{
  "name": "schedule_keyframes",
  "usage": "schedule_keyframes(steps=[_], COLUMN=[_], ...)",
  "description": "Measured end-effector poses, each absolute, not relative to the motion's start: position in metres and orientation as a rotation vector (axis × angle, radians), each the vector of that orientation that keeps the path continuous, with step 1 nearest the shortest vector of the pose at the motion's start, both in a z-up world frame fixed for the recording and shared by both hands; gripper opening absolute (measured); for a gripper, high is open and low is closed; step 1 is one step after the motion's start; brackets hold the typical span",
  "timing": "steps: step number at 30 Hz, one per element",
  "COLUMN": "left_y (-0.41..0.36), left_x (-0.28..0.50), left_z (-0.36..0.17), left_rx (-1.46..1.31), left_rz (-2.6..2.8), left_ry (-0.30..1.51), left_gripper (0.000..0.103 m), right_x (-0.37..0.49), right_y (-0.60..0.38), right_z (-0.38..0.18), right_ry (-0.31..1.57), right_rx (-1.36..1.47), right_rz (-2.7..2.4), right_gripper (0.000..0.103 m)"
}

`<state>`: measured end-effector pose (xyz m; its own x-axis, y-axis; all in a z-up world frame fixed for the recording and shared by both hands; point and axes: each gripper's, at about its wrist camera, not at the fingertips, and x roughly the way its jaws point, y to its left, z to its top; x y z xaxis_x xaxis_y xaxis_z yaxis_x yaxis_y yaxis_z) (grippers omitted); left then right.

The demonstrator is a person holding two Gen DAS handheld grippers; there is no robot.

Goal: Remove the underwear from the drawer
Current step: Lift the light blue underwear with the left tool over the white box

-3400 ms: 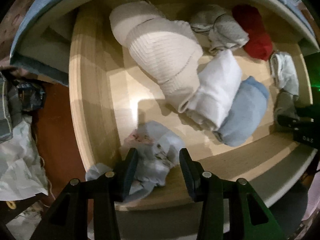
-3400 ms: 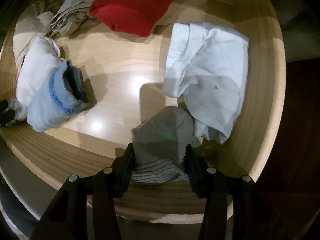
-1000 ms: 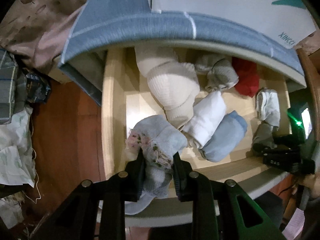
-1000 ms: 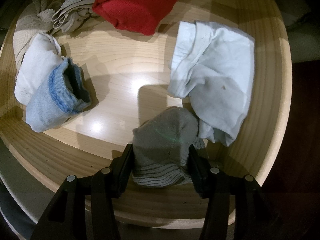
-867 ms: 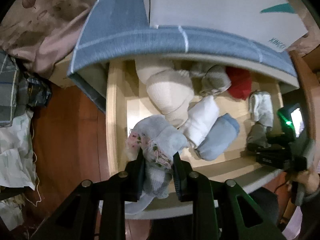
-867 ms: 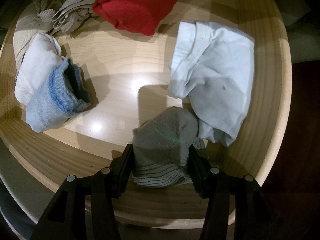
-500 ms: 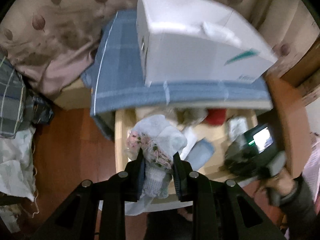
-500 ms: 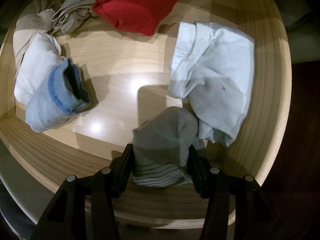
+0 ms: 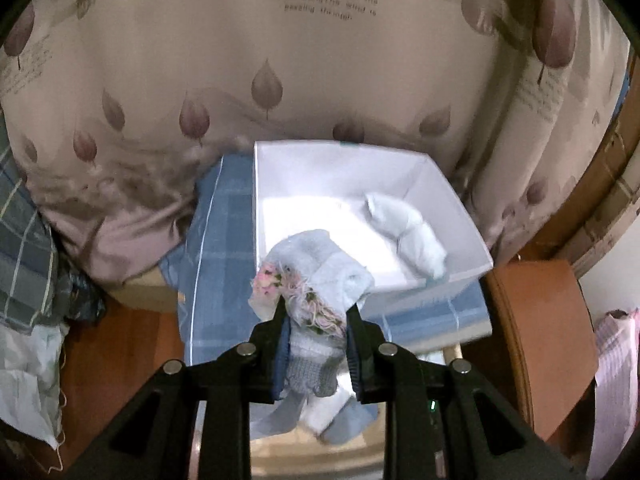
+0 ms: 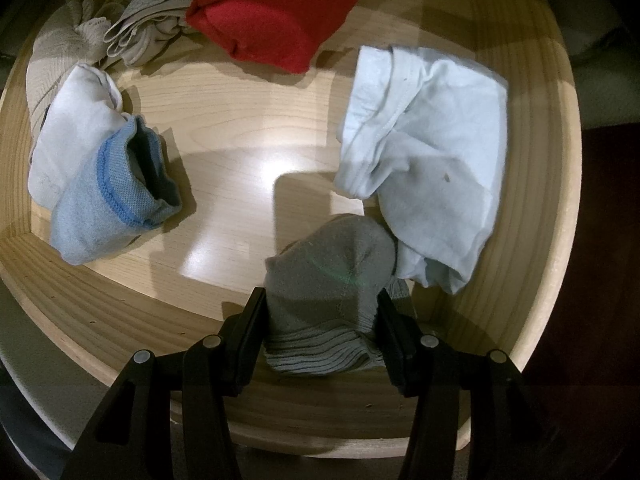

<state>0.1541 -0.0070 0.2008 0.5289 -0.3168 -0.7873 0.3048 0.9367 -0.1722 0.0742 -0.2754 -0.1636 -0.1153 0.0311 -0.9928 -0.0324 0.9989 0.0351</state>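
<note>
My left gripper [image 9: 316, 320] is shut on pale blue underwear with a pink floral trim [image 9: 320, 276]. It holds it in the air in front of an open white box [image 9: 404, 168] that has one pale blue garment [image 9: 412, 232] in it. My right gripper [image 10: 322, 312] sits at the front of the wooden drawer [image 10: 120, 320], its fingers around a grey striped sock bundle [image 10: 332, 292]. Pale blue underwear [image 10: 424, 160] lies just right of that bundle.
The drawer also holds a red garment [image 10: 272, 20], a beige bundle [image 10: 132, 36], a white roll [image 10: 68, 132] and a blue sock roll [image 10: 112, 196]. The white box stands on a blue checked cloth [image 9: 224, 248] before a leaf-print curtain [image 9: 240, 80].
My left gripper has lifted the floral underwear out of the drawer and up to the white box. The right gripper and the grey bundle have stayed in place.
</note>
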Motion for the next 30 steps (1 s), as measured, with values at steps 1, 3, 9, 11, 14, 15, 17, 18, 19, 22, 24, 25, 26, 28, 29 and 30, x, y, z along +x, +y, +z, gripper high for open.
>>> schedule_keyframes(steps=[1, 3, 9, 11, 14, 15, 17, 18, 19, 22, 24, 25, 26, 28, 29, 30], left_y=[-0.01, -0.018, -0.047, -0.055, -0.064, -0.067, -0.07, -0.071, -0.072, -0.073, -0.073, -0.073, -0.073, -0.072, -0.071, -0.071], left_x=[0.158, 0.171, 0.209, 0.218, 0.225, 0.228, 0.231, 0.232, 0.234, 0.235, 0.236, 0.236, 0.236, 0.237, 0.237, 0.238], left_z=[0.203, 0.205, 0.184, 0.174, 0.164, 0.161, 0.155, 0.152, 0.149, 0.139, 0.135, 0.133, 0.132, 0.128, 0.127, 0.124], left_rx=[-0.01, -0.006, 0.074, 0.091, 0.124, 0.132, 0.134, 0.141, 0.148, 0.164, 0.164, 0.168, 0.172, 0.183, 0.184, 0.188], left_rz=[-0.372, -0.368, -0.359, -0.354, -0.355, -0.356, -0.358, -0.358, -0.361, -0.355, -0.363, -0.362, -0.358, -0.34, -0.338, -0.337], left_ry=[0.934, 0.921, 0.962, 0.978, 0.99, 0.994, 1.009, 1.016, 1.022, 1.042, 1.049, 1.057, 1.061, 1.069, 1.072, 1.082], left_gripper=[0.024, 0.024, 0.024, 0.024, 0.024, 0.024, 0.024, 0.024, 0.024, 0.025, 0.027, 0.027, 0.029, 0.03, 0.03, 0.033], right_x=[0.075, 0.075, 0.075, 0.075, 0.076, 0.076, 0.075, 0.075, 0.073, 0.073, 0.072, 0.073, 0.072, 0.072, 0.072, 0.072], right_y=[-0.276, -0.275, -0.274, -0.274, -0.274, -0.274, -0.273, -0.273, -0.272, -0.271, -0.271, -0.27, -0.27, -0.27, -0.27, -0.27], right_z=[-0.163, -0.163, -0.162, -0.162, -0.162, -0.161, -0.161, -0.161, -0.16, -0.159, -0.159, -0.159, -0.158, -0.158, -0.159, -0.159], right_ry=[1.685, 1.684, 1.679, 1.679, 1.675, 1.675, 1.673, 1.673, 1.672, 1.67, 1.669, 1.669, 1.669, 1.668, 1.669, 1.669], right_rx=[-0.002, -0.002, -0.006, -0.006, -0.007, -0.006, -0.005, -0.006, -0.009, -0.013, -0.013, -0.012, -0.012, -0.012, -0.012, -0.012], right_rz=[0.054, 0.053, 0.05, 0.049, 0.048, 0.047, 0.046, 0.046, 0.047, 0.046, 0.045, 0.044, 0.044, 0.043, 0.044, 0.043], right_gripper=[0.05, 0.05, 0.05, 0.05, 0.05, 0.05, 0.05, 0.05, 0.05, 0.049, 0.049, 0.049, 0.049, 0.05, 0.05, 0.05])
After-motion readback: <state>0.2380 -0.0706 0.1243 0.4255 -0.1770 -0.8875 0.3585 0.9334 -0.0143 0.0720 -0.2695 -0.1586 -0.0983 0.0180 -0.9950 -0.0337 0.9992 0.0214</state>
